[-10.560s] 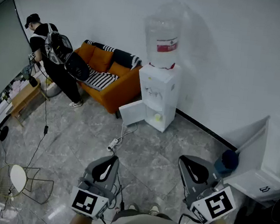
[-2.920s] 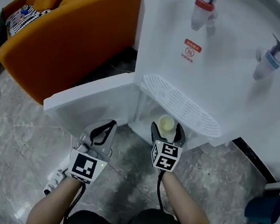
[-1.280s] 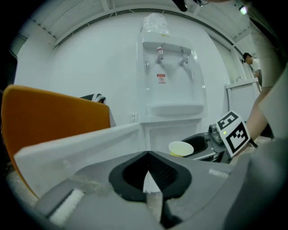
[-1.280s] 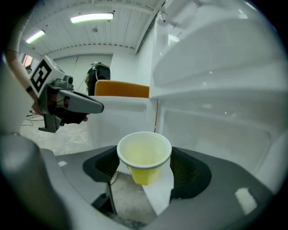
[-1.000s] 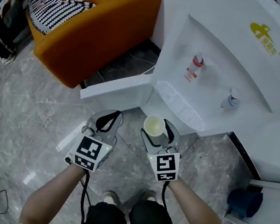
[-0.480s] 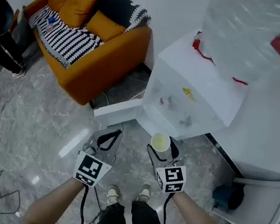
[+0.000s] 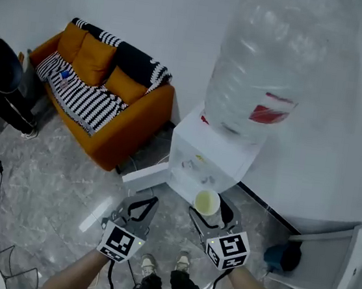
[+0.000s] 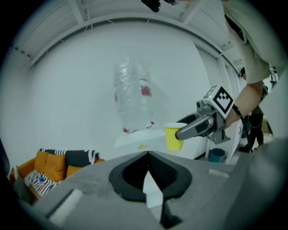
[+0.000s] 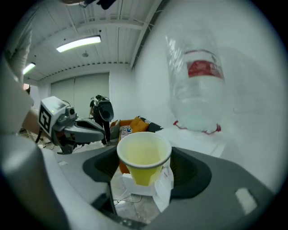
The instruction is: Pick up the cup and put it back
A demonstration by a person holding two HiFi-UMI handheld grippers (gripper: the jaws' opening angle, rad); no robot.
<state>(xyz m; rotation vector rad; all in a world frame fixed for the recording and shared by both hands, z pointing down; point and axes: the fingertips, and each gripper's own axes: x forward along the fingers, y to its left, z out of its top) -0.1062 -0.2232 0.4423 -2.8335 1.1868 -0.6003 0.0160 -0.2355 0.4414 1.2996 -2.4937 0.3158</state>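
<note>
A yellow paper cup (image 7: 207,203), empty inside, stands upright between the jaws of my right gripper (image 7: 208,211), which is shut on it. It hangs in the air in front of the white water dispenser (image 7: 213,156), below the big clear bottle (image 7: 278,74). From the right gripper view the cup (image 9: 144,158) fills the middle, pressed on both sides. The left gripper view shows the cup (image 8: 174,136) held by the right gripper (image 8: 194,127). My left gripper (image 7: 144,203) hovers to the left of the cup, shut and holding nothing.
The dispenser's lower door (image 7: 142,176) hangs open toward the left. An orange sofa (image 7: 121,123) with a striped blanket stands left of it. A person (image 7: 2,82) in dark clothes is at the far left. A blue bin (image 7: 283,256) and white furniture (image 7: 327,263) stand at right.
The right gripper has lifted the cup up and away from the dispenser's lower compartment. The head view has risen and now takes in the whole bottle. The left gripper stays beside it.
</note>
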